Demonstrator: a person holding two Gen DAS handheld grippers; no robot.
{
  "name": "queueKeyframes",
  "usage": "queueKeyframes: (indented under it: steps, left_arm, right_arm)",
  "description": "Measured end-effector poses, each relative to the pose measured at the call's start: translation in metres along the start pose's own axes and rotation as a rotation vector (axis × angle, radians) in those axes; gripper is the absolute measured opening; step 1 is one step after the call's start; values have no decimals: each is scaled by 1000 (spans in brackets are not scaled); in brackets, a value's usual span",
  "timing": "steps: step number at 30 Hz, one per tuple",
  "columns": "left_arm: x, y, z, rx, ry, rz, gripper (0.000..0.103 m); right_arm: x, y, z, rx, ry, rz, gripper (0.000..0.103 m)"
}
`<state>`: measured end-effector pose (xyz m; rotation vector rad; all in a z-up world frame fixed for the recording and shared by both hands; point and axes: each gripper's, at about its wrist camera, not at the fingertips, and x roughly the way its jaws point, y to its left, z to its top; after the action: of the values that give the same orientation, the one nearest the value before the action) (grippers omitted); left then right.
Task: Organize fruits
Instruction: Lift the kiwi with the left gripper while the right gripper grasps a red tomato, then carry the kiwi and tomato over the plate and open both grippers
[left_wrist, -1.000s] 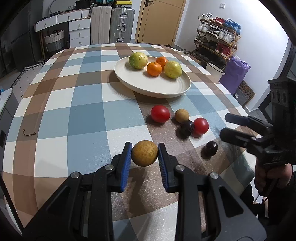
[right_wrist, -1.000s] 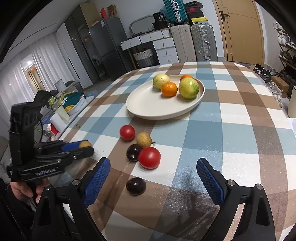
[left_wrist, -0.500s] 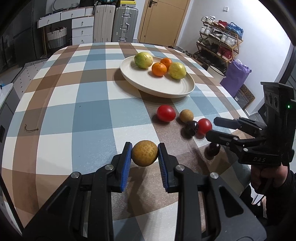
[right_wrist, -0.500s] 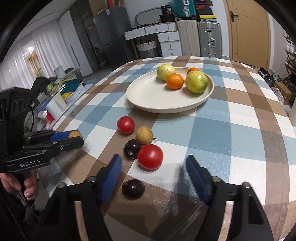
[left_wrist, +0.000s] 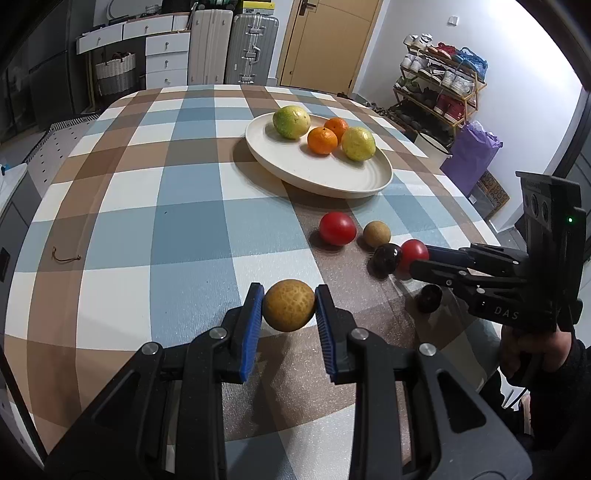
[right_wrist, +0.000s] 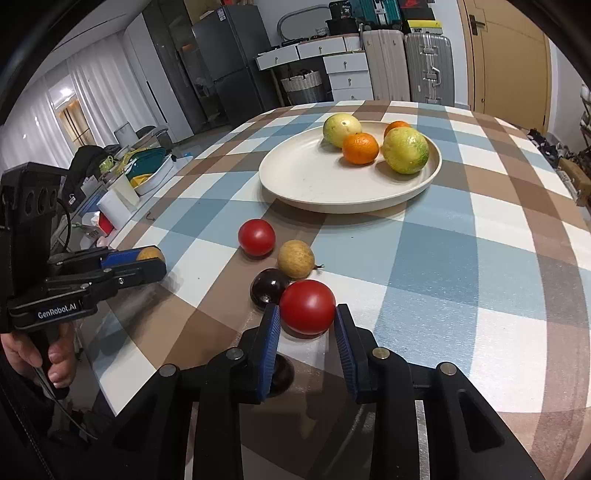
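The left hand-held gripper (left_wrist: 289, 312) is clenched on a speckled tan fruit (left_wrist: 289, 309), its blue pads (left_wrist: 252, 325) pressing on both sides and carrying it just above the checked tabletop (left_wrist: 147, 229). The right hand-held gripper (right_wrist: 307, 332) has just been closing its jaws, and a red tomato (right_wrist: 307, 306) now sits between the pads, which touch it on either side while it rests on the tabletop. Under that gripper's left finger a dark round fruit (right_wrist: 281, 373) shows only in part. Just beyond the gripped tomato and touching it on the left is a second dark fruit (right_wrist: 269, 287), with a small tan fruit (right_wrist: 295, 258) right behind and another tomato (right_wrist: 256, 237) a little farther and to the left. Farther ahead of both grippers stands a cream plate (right_wrist: 295, 177), holding two yellow-green fruits (right_wrist: 405, 150) and two oranges (right_wrist: 360, 147) grouped at its far side. A hand (right_wrist: 40, 354) grips the handle of the left gripper off to the left of the right one.
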<state>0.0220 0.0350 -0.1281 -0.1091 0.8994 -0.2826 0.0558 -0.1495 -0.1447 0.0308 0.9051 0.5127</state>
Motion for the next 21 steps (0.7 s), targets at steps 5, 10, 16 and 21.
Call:
queueKeyframes:
  steps: [5,10,16,21]
  left_arm:
    - [-4,-2,4,1,-13,-2,25]
    - [-9,-8,11,10,-30,-11,25]
    - [-10,-16,26,18,-51,-40,25]
    - [-4,-27,45,42,-60,-62,25]
  right_arm:
    - [-9,-3,0,18,-32,5,30]
    - [-21,-10,5,44,-74,14,30]
    - [-31,-12,14,55,-117,47,30]
    - [-35,-18,22,82,-150,81,30]
